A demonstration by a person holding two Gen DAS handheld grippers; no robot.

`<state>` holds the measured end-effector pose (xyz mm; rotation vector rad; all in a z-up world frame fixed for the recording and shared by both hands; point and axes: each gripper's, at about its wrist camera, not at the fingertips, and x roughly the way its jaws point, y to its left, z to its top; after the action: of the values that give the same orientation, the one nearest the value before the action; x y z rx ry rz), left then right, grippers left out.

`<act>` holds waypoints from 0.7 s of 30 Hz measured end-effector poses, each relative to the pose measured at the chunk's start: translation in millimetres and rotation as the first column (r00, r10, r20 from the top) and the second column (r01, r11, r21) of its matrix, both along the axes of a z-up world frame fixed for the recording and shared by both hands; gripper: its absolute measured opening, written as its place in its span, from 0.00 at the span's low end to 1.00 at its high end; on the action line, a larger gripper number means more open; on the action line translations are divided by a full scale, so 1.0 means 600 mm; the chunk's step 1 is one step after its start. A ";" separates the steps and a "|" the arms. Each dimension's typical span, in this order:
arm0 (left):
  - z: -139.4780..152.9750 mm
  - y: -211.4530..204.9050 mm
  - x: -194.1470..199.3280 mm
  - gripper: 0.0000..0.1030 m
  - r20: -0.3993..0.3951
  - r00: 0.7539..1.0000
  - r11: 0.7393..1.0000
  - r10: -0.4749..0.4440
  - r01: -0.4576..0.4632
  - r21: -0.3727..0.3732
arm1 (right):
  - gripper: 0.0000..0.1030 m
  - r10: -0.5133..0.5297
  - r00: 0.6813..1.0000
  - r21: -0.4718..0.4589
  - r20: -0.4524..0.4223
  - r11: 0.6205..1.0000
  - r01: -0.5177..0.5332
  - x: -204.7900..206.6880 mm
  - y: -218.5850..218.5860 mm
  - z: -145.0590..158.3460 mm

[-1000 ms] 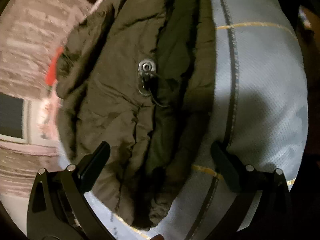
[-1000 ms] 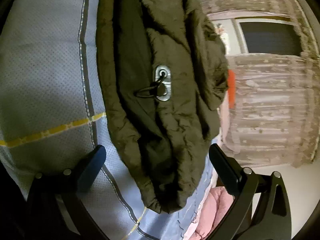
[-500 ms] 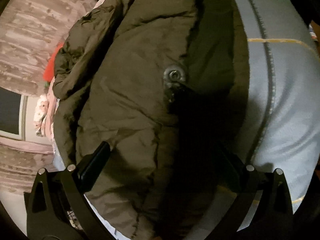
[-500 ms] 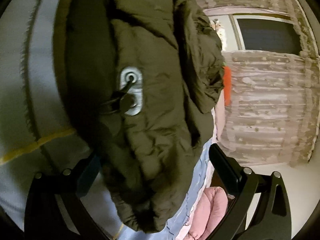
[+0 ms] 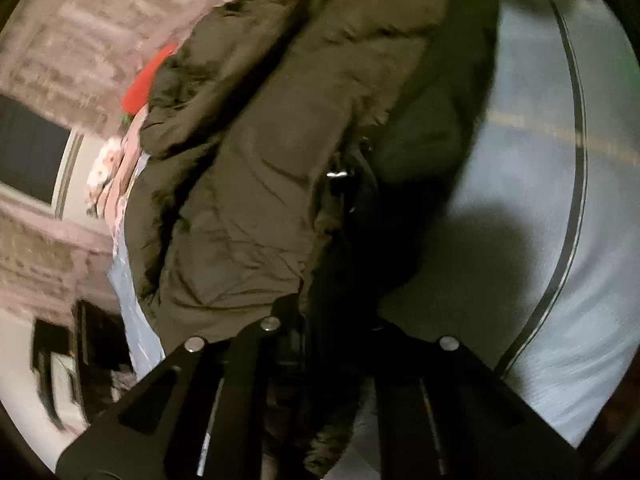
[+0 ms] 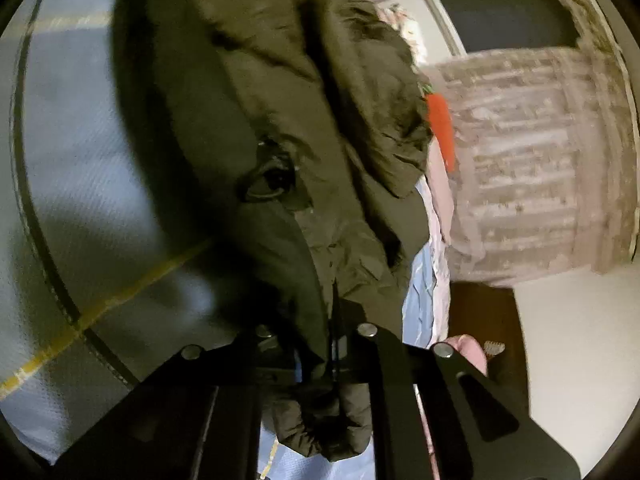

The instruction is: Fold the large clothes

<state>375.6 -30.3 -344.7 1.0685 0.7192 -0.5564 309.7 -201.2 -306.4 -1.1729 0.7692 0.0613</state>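
Both grippers, left gripper (image 5: pixel 320 320) and right gripper (image 6: pixel 320 332), clench the olive jacket's (image 5: pixel 260 160) near edge over the blue bedsheet (image 5: pixel 540 240).

Left gripper (image 5: pixel 316 320) clamping olive jacket (image 5: pixel 256 160), blue bedsheet (image 5: pixel 532 200)

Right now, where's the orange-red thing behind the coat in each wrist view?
Left wrist: orange-red item upper left, peeking out past the olive coat.
Right wrist: orange-red item right of centre, beside the coat's edge.
Shared landmark: the dark window, far left and top right.
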 end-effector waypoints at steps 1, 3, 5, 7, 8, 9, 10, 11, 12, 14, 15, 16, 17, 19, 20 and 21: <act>0.007 0.002 0.000 0.09 0.006 1.000 1.000 0.007 -0.007 -0.010 | 0.08 -0.005 1.000 0.010 0.004 1.000 0.005 0.002 -0.001 0.009; 0.030 0.005 0.002 0.09 0.036 0.999 0.999 0.035 -0.033 -0.041 | 0.08 -0.013 0.999 0.030 0.036 0.999 0.012 0.008 -0.003 0.034; 0.062 0.010 0.013 0.09 0.054 0.995 0.992 0.084 -0.078 -0.095 | 0.08 -0.018 0.997 0.046 0.075 0.999 0.015 0.015 -0.005 0.060; 0.093 0.014 0.026 0.09 0.080 0.989 0.983 0.125 -0.112 -0.145 | 0.08 -0.025 0.994 0.067 0.104 0.998 0.018 0.024 -0.009 0.084; 0.107 0.016 0.028 0.09 0.089 0.985 0.977 0.146 -0.130 -0.169 | 0.08 -0.030 0.991 0.083 0.128 0.996 0.020 0.031 -0.012 0.101; 0.131 0.018 0.039 0.09 0.096 0.980 0.967 0.175 -0.153 -0.205 | 0.08 -0.034 0.989 0.092 0.143 0.995 0.021 0.035 -0.013 0.111; 0.149 0.020 0.051 0.09 0.099 0.975 0.957 0.197 -0.170 -0.234 | 0.08 -0.037 0.987 0.099 0.158 0.995 0.022 0.041 -0.015 0.122; 0.164 0.020 0.060 0.09 0.101 0.971 0.948 0.215 -0.183 -0.259 | 0.08 -0.042 0.983 0.110 0.179 0.994 0.023 0.051 -0.018 0.136; 0.176 0.020 0.070 0.09 0.106 0.968 0.942 0.228 -0.192 -0.276 | 0.08 -0.047 0.980 0.125 0.194 0.992 0.023 0.062 -0.022 0.148; 0.211 0.016 0.105 0.10 0.137 0.957 0.927 0.257 -0.204 -0.314 | 0.08 -0.054 0.973 0.136 0.223 0.990 0.024 0.082 -0.025 0.166; 0.222 0.013 0.118 0.10 0.147 0.953 0.923 0.265 -0.207 -0.323 | 0.08 -0.058 0.970 0.142 0.236 0.990 0.024 0.093 -0.027 0.174; 0.234 0.009 0.139 0.10 0.159 0.948 0.918 0.277 -0.213 -0.335 | 0.08 -0.062 0.967 0.149 0.247 0.989 0.026 0.107 -0.030 0.181; 0.246 0.004 0.164 0.10 0.162 0.943 0.910 0.291 -0.221 -0.351 | 0.08 -0.069 0.963 0.160 0.261 0.987 0.028 0.128 -0.034 0.192; 0.258 -0.005 0.206 0.11 0.159 0.938 0.900 0.307 -0.232 -0.368 | 0.08 -0.078 0.957 0.176 0.278 0.984 0.029 0.167 -0.042 0.206; 0.264 -0.012 0.234 0.11 0.161 0.935 0.896 0.316 -0.238 -0.374 | 0.08 -0.086 0.953 0.187 0.291 0.982 0.032 0.198 -0.048 0.214; 0.264 -0.014 0.256 0.11 0.160 0.933 0.894 0.321 -0.243 -0.377 | 0.08 -0.093 0.951 0.195 0.296 0.980 0.035 0.221 -0.052 0.218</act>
<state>529.5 -38.9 -186.0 0.6594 0.5422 -0.2919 442.0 -232.3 -175.8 -0.9482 0.5162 -0.0982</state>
